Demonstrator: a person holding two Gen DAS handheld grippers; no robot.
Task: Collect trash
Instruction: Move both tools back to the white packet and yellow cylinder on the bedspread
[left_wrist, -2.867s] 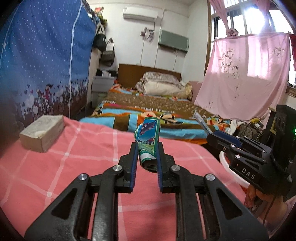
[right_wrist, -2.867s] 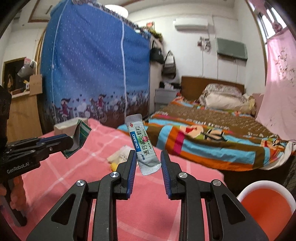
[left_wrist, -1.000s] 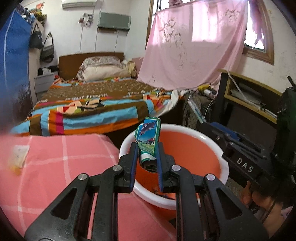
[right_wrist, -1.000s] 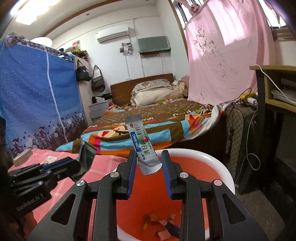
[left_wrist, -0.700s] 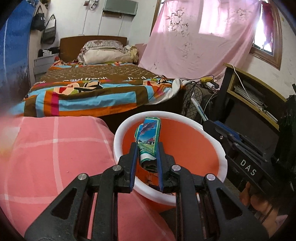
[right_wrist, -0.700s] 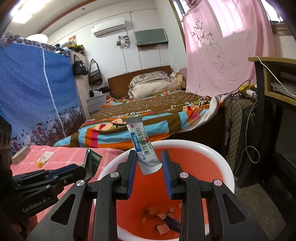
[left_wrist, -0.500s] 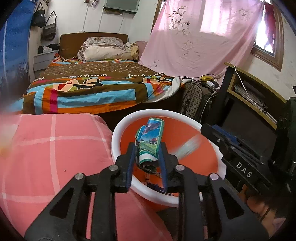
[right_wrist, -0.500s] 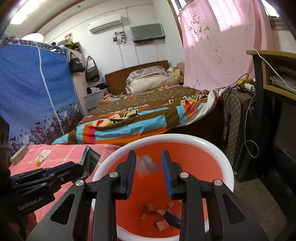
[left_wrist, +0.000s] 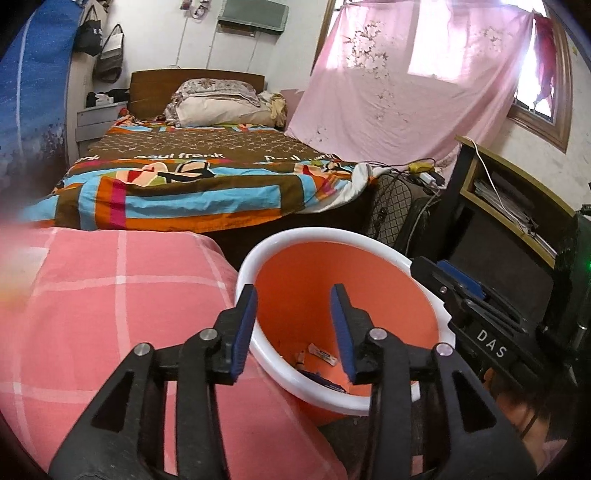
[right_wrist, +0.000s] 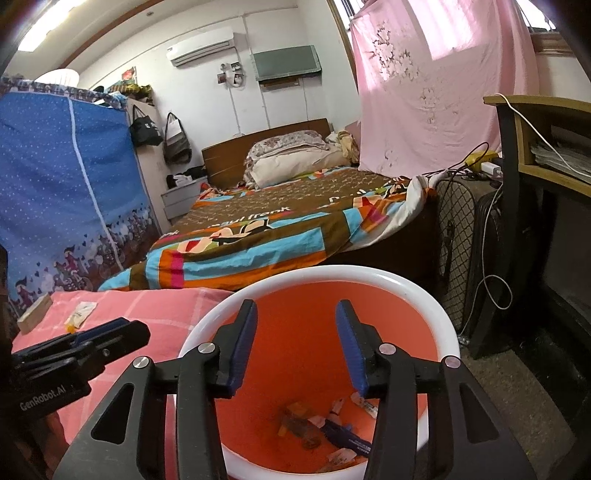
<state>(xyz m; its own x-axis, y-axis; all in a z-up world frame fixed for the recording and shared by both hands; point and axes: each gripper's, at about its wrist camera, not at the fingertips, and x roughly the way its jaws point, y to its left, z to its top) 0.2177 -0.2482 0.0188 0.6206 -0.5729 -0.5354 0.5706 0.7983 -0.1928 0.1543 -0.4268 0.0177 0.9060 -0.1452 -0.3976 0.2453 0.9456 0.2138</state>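
Observation:
An orange bin with a white rim (left_wrist: 280, 242) stands beside the pink checked table (left_wrist: 110, 295); it also shows in the right wrist view (right_wrist: 439, 310). Several scraps of trash (right_wrist: 325, 428) lie at its bottom, also seen in the left wrist view (left_wrist: 321, 356). My left gripper (left_wrist: 293, 328) is open and empty over the bin's near rim. My right gripper (right_wrist: 295, 343) is open and empty above the bin's opening. A small white packet (right_wrist: 82, 310) lies on the table at the far left.
A pale block (right_wrist: 35, 314) sits at the table's left edge. A bed with a striped blanket (left_wrist: 192, 184) lies behind the bin. A dark shelf with cables (right_wrist: 517, 221) stands to the right. A blue wardrobe (right_wrist: 62, 192) is at the left.
Both grippers moved from over the table to the bin and opened. The teal wrapper left my left gripper and the grey sachet left my right gripper; both dropped into the bin.

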